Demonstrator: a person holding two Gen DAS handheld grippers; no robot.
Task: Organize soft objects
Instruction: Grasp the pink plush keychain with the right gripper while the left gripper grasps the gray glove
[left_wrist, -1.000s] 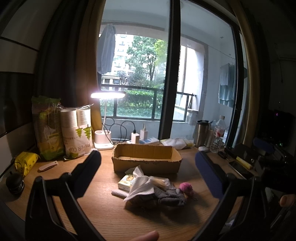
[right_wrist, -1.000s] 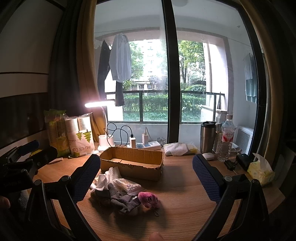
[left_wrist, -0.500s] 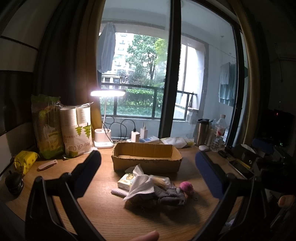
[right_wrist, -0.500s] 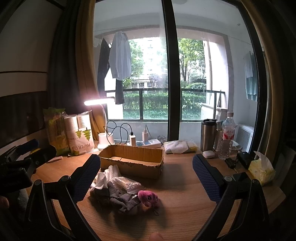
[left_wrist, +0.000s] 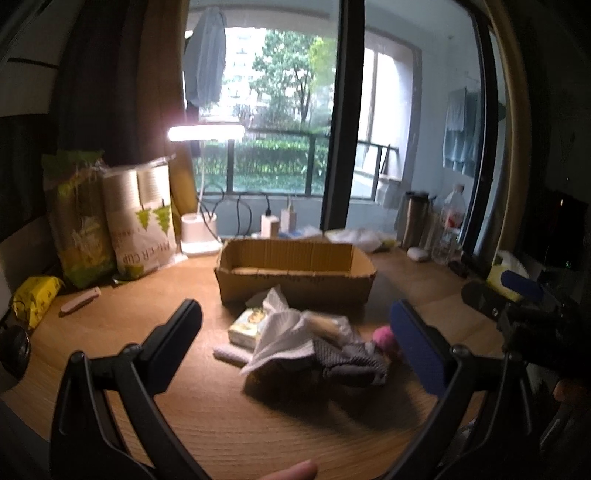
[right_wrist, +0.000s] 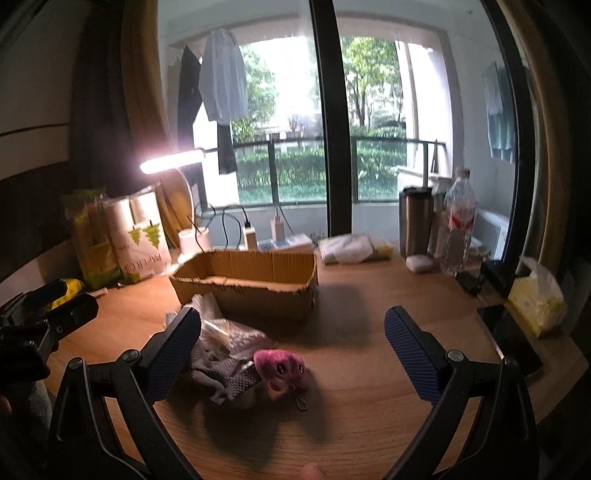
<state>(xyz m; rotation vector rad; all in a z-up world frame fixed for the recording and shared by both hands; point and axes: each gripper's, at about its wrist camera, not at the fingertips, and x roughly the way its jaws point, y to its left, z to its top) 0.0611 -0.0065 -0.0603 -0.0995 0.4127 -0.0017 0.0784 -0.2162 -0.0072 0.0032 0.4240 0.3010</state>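
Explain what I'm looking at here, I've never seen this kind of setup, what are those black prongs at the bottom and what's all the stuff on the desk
Those prongs are the two fingers of a hand-held gripper. A person holds one in each hand, and each carries a wide-angle camera looking forward along its fingers. One picture is from the left gripper, the other from the right gripper. Each gripper also shows at the edge of the other's picture. Both are open and hold nothing.

On the wooden desk lies a small heap of soft things: a white cloth, a grey cloth and a pink plush keychain, beside a tissue pack. Behind the heap stands an open cardboard box, seemingly empty. Further back are a lit desk lamp, paper cup packs, a steel tumbler and a water bottle.
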